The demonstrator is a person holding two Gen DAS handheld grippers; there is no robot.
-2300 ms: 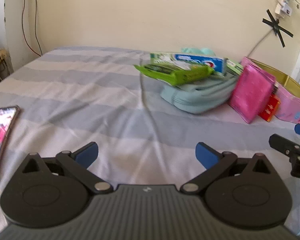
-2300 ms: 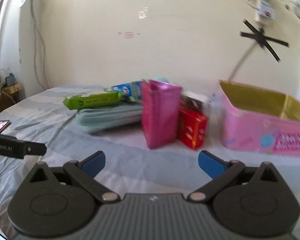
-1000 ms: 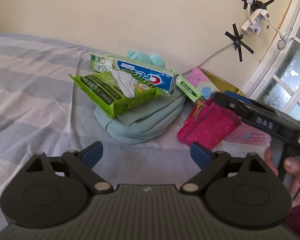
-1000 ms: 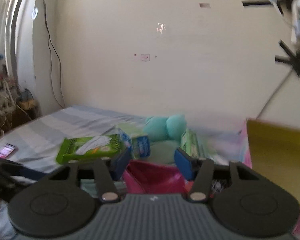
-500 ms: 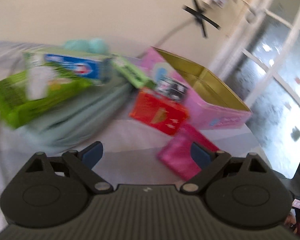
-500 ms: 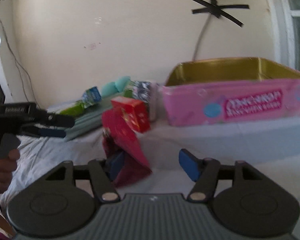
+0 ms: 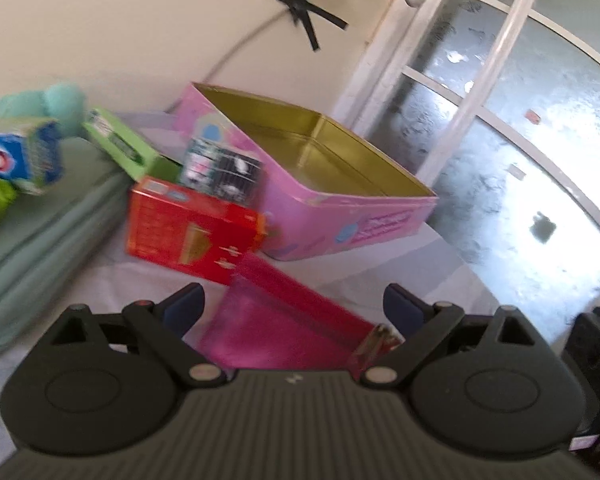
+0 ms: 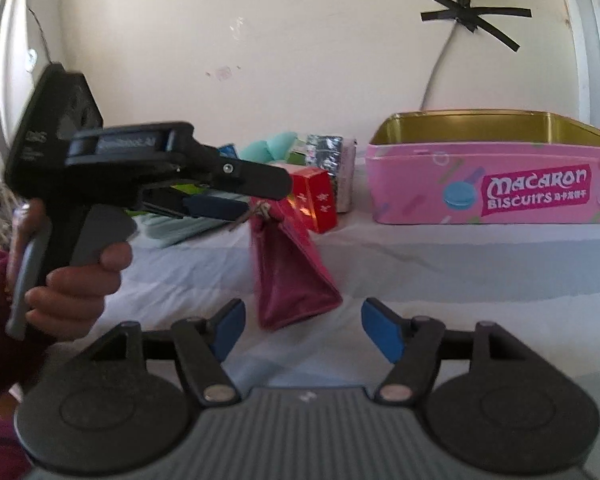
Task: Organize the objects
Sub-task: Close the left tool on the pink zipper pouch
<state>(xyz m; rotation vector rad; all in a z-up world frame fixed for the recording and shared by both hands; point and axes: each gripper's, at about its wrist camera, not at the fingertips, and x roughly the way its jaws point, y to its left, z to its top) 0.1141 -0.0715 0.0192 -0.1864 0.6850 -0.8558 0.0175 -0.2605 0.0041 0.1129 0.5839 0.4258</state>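
Observation:
A magenta zip pouch lies on the bed right in front of my left gripper, which is open and empty above it. In the right wrist view the pouch stands on its edge ahead of my right gripper, which is open and empty. The left gripper shows there, its fingers reaching over the pouch's zip end. An open pink macaron biscuit tin with a gold inside stands behind, to the right.
A red box, a dark patterned pack, a green box, a toothpaste box and a teal bag lie left of the tin. A window is at the right.
The right gripper carried the pouch away from the pile, let it go and opened. The left gripper swung right from the pile to over the pouch.

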